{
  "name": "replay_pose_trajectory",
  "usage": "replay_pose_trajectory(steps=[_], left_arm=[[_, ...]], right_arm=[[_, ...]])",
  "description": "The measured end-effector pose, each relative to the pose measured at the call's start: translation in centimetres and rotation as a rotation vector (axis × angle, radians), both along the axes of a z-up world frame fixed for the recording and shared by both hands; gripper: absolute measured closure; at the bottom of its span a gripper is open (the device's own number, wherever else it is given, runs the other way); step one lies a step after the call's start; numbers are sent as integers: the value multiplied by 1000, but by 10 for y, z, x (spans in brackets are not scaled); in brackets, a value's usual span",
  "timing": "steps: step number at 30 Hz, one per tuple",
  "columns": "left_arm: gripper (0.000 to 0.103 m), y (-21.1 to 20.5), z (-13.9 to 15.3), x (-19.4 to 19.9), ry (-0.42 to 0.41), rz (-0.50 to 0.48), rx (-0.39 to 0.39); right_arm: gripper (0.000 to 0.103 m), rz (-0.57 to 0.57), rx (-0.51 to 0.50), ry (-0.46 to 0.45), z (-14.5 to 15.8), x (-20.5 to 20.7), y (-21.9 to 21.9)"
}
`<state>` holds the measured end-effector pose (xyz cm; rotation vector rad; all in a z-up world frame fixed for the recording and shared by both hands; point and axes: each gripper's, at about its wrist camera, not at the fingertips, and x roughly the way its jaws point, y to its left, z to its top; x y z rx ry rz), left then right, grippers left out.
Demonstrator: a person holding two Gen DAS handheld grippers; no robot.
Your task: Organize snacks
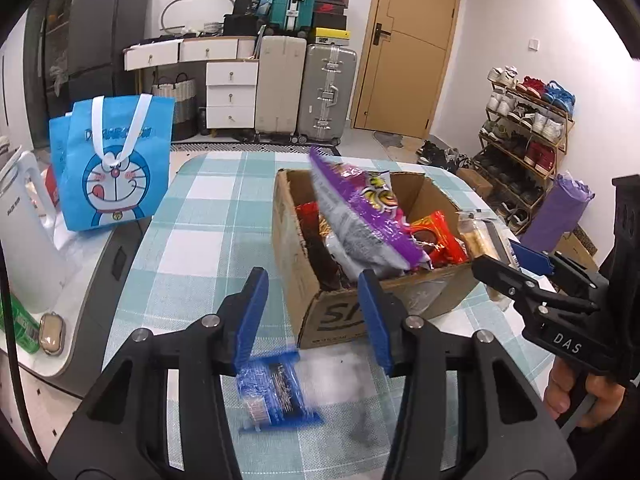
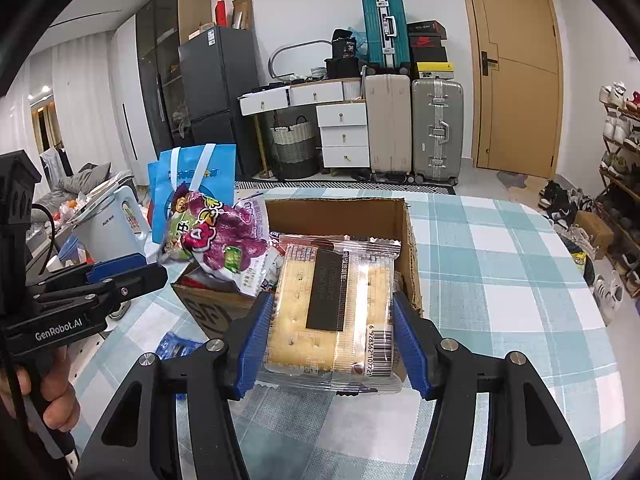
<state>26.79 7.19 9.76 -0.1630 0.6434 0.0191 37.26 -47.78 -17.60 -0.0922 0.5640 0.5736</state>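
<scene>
A cardboard box (image 1: 308, 280) (image 2: 412, 240) full of snack packets stands on the checked tablecloth. A purple snack bag (image 1: 360, 208) (image 2: 220, 240) sticks up out of it, with red packets (image 1: 440, 236) beside it. My right gripper (image 2: 332, 336) is shut on a clear pack of crackers (image 2: 332, 312), held just in front of the box. My left gripper (image 1: 312, 316) is open and empty, left of the box. A small blue snack packet (image 1: 276, 392) (image 2: 176, 346) lies blurred on the cloth under it.
A blue Doraemon tote bag (image 1: 112, 168) (image 2: 192, 184) stands left of the table beside a white kettle (image 1: 24, 232) (image 2: 112, 220). The table (image 2: 500, 280) stretches right of the box. Suitcases, drawers, a door and a shoe rack (image 1: 528, 132) stand behind.
</scene>
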Motion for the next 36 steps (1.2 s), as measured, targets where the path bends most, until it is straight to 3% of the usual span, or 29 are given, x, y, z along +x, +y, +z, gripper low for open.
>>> replay_pose_trajectory(steps=[4, 10, 13, 14, 18, 19, 20, 21, 23, 36], left_arm=[[61, -1, -14, 3, 38, -15, -18], [58, 3, -32, -8, 105, -13, 45], [29, 8, -50, -14, 166, 3, 50], [27, 8, -60, -15, 199, -10, 49], [27, 1, -94, -16, 300, -32, 86], [32, -2, -101, -15, 318, -37, 100], [48, -6, -107, -14, 330, -45, 119], [53, -9, -112, -13, 345, -46, 140], [62, -12, -112, -15, 328, -40, 148], [62, -8, -41, -44, 82, -17, 77]], right_arm=[[44, 10, -22, -5, -1, -2, 1], [44, 7, -7, -14, 0, -5, -4], [44, 8, -1, -11, 0, -6, -6], [44, 8, -2, -14, 0, -6, -6], [44, 10, -3, -10, -1, -6, -5], [44, 11, -2, -11, -1, -6, -5], [44, 13, 0, -11, -1, -6, -5], [44, 13, 0, -9, -1, -6, -5], [44, 12, 1, -7, -2, -6, -5], [44, 3, 23, -8, 0, -4, -12]])
